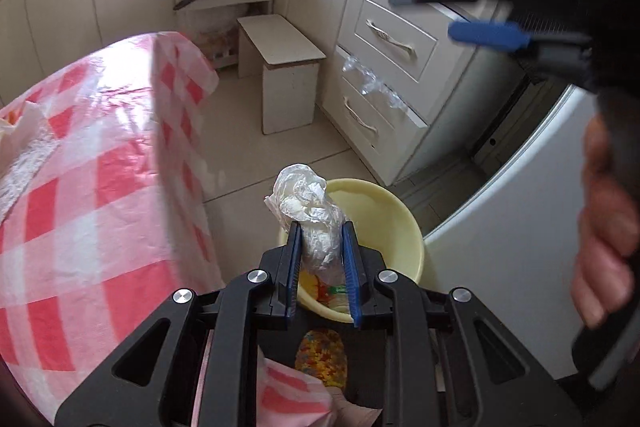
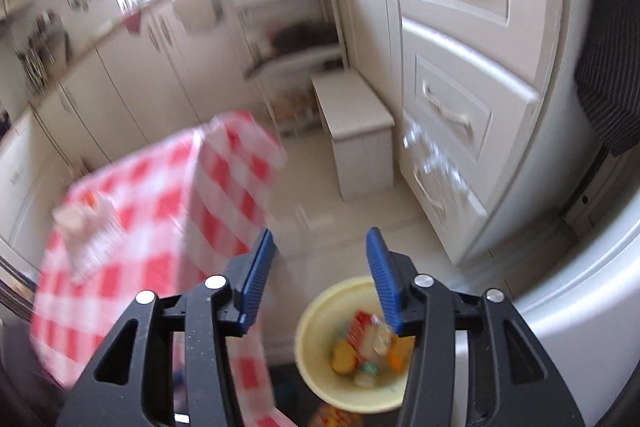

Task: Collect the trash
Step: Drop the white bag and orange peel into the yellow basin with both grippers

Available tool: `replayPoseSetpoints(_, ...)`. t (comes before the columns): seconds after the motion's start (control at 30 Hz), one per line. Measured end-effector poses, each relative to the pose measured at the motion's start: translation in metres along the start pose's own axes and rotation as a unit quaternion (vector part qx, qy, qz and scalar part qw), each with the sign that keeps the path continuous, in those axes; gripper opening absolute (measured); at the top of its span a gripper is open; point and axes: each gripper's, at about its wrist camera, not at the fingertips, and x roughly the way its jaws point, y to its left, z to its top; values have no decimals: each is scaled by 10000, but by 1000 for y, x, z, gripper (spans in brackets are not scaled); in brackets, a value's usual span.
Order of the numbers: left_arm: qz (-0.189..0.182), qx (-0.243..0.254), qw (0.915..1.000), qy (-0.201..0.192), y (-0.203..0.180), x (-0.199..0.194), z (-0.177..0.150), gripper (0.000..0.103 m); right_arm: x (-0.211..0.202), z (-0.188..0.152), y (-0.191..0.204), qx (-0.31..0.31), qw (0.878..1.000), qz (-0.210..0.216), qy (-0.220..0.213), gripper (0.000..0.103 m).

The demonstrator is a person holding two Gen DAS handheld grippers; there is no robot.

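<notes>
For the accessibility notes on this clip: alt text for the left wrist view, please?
The left gripper clamps a crumpled clear plastic bag above a yellow bin on the kitchen floor. A red-checked tablecloth fills the left; the right gripper, blurred and empty, crosses the upper right before white drawers.

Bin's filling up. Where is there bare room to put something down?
Free: the floor tiles between the checkered tablecloth, the white stool and the drawer unit. The stool top is bare too. Crowded: the yellow bin, holding wrappers, wedged between tablecloth and a white appliance.
</notes>
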Motion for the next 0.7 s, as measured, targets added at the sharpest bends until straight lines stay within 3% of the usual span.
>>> replayPoseSetpoints(0.1,-187,104,9993,301,-25,37,12,24,-8,9,2,71,9996,93,-276,54)
replayPoseSetpoints(0.17,-265,85,9982,525,-32,53,17,41,-6,12,1,102,9995,49,-296,54)
replayPoseSetpoints(0.27,-280,-11,9986,455,-26,46,18,50,-9,14,-4,277,9990,32,-361,54)
replayPoseSetpoints(0.4,27,36,9998,167,-8,9,13,53,-17,18,-2,378,9975,135,-582,54)
replayPoseSetpoints(0.53,634,35,9975,-311,35,-56,2,59,-23,17,22,169,9977,253,-607,58)
replayPoseSetpoints(0.7,1684,-23,9803,-1036,102,-151,-24,72,-40,-3,79,-262,9953,515,-783,63)
